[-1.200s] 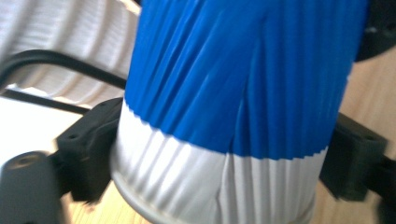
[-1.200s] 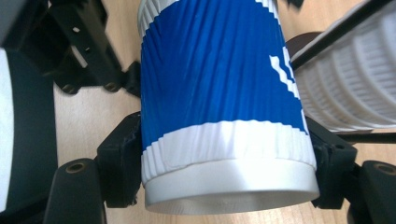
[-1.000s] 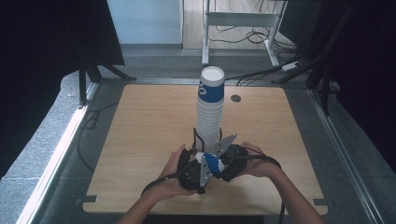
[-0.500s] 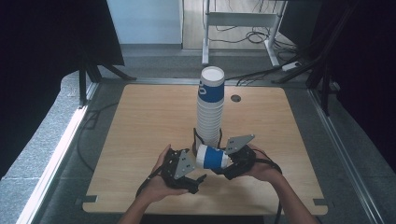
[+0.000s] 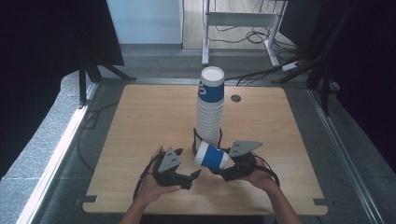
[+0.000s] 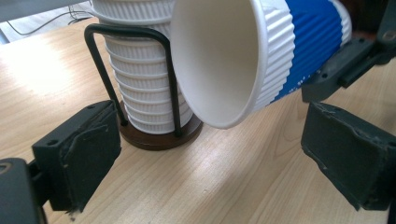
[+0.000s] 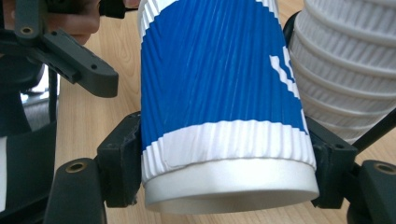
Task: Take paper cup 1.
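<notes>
The cup (image 5: 212, 157), ribbed paper with a blue band, is held on its side above the table's (image 5: 140, 112) near middle. The left gripper (image 5: 187, 177) is spread wide, empty, facing its open mouth. The right gripper (image 5: 223, 169) is clamped on it. The stack (image 5: 209, 109) stands behind; bare wood lies left and right.

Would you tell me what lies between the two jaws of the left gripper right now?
Nothing is gripped: the left gripper is open over bare table. The left gripper view shows the blue cup hanging beyond it.
</notes>
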`<state>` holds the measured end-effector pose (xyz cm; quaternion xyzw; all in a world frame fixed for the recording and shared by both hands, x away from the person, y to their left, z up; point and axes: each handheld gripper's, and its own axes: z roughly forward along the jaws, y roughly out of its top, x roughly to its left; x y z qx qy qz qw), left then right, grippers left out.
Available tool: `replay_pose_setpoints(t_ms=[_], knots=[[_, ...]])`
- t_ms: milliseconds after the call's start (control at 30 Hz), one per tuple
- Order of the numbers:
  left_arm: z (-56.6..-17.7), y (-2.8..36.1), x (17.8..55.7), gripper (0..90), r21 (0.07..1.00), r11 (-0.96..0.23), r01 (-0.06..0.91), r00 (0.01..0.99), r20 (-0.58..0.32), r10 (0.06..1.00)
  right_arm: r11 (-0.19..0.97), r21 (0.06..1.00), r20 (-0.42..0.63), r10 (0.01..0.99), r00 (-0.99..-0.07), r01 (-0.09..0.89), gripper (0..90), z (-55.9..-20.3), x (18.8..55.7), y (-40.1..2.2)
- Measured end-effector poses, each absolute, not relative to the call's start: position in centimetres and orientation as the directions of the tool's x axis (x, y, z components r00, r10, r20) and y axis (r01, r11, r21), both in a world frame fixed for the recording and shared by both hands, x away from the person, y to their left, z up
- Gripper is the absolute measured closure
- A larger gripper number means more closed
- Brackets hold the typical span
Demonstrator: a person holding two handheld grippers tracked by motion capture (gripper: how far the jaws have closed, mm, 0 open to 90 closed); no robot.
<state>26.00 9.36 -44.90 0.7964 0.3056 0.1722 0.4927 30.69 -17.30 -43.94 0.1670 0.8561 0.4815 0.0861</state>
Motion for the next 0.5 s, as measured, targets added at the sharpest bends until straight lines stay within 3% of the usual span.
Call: replay_pose_setpoints(t_ms=[500], knots=[[-45.3, 10.2, 26.1, 5.0, 0.896, -0.298, 0.33, 0.736, -0.046, 0.676, 0.292, 0.926, 0.094, 0.436, -0.895, 0.239, 27.2, -46.2, 29.9, -18.5]])
